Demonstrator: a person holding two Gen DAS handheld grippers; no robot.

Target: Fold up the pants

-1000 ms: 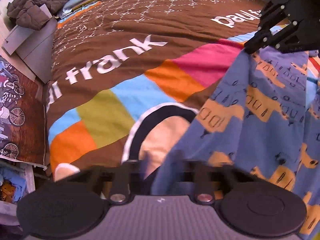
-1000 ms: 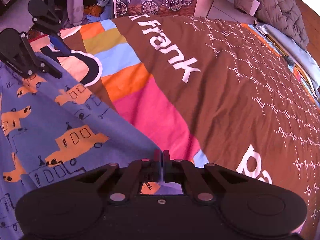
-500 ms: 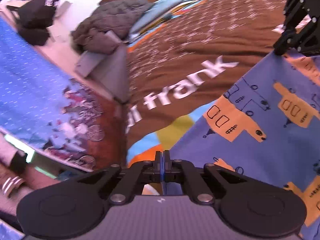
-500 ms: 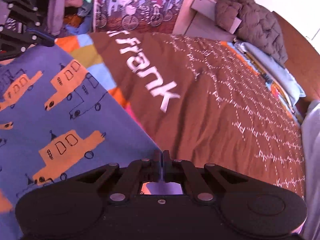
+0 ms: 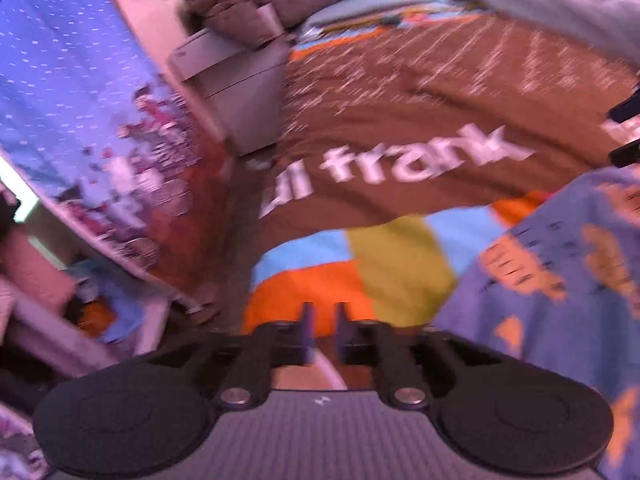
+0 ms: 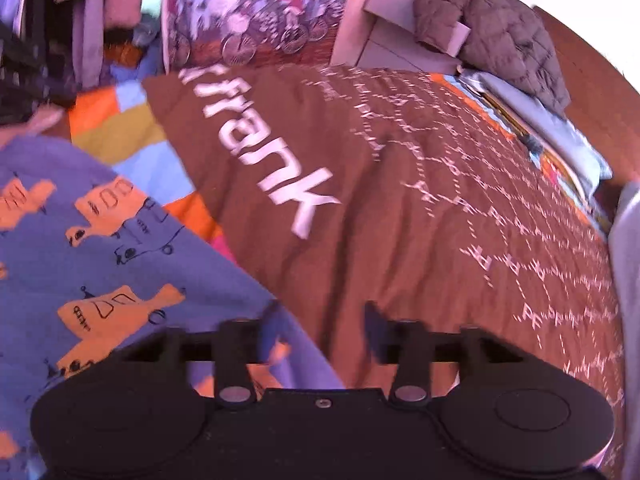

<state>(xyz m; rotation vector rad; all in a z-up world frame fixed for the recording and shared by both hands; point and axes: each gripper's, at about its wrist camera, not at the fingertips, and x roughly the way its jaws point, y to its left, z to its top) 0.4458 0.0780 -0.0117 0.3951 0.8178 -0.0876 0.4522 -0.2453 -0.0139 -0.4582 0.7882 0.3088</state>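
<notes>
Left wrist view: left gripper (image 5: 322, 330) opening, nothing between fingers; blue truck-print pants (image 5: 560, 280) lie to its right on brown duvet (image 5: 400, 92).

Right wrist view: right gripper (image 6: 320, 320) opening, fingers spread astride pants (image 6: 100, 248) edge; contact likely gone, blur hides it. Release cleanly; withdraw without dragging fold.

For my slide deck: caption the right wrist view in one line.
Right hand-held gripper, jaws opening, above the edge of blue truck-print pants spread on a brown lettered bedspread.
</notes>
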